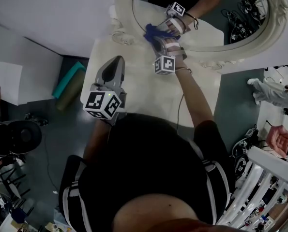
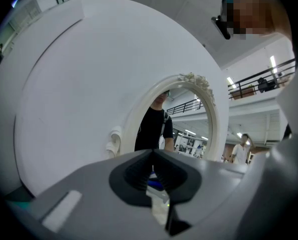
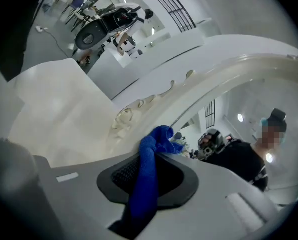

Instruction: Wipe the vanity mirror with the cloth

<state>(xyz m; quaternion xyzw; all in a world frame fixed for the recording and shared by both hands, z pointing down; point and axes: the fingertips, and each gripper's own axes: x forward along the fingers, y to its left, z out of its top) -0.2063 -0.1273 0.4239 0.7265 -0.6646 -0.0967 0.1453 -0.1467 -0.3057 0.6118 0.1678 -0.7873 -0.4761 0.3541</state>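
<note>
Jaws of right gripper (image 3: 154, 156): clamped on blue cloth (image 3: 143, 184), a folded strip running up between the dark pads, bunched end beyond the tips. Jaws of left gripper (image 2: 153, 156): closed together, pad against pad.

Location of cloth: at the vanity mirror (image 1: 216, 25), bunched end against the glass just inside the lower-left curve of the ornate cream frame (image 1: 202, 50).

Edges and room: open glass up and to the right of the cloth in the head view. Frame rim close on the near and left sides, with carved scrollwork (image 3: 122, 120) just beside the cloth.

Left gripper: held low over the near-left part of the cream vanity top (image 1: 148, 95), well apart from the mirror and pointing toward it. Cream top showing between the two grippers.

Surroundings:
- White wall (image 1: 52, 8) behind and left of the mirror.
- Teal roll (image 1: 68, 81) on the dark floor left of the vanity.
- Black chair (image 1: 15, 137) further left.
- White railed furniture (image 1: 260, 178) at lower right, another person's hand (image 1: 278, 140) near it.

Reflected in the glass: forearm and marker cube of the right gripper, plus cables.
</note>
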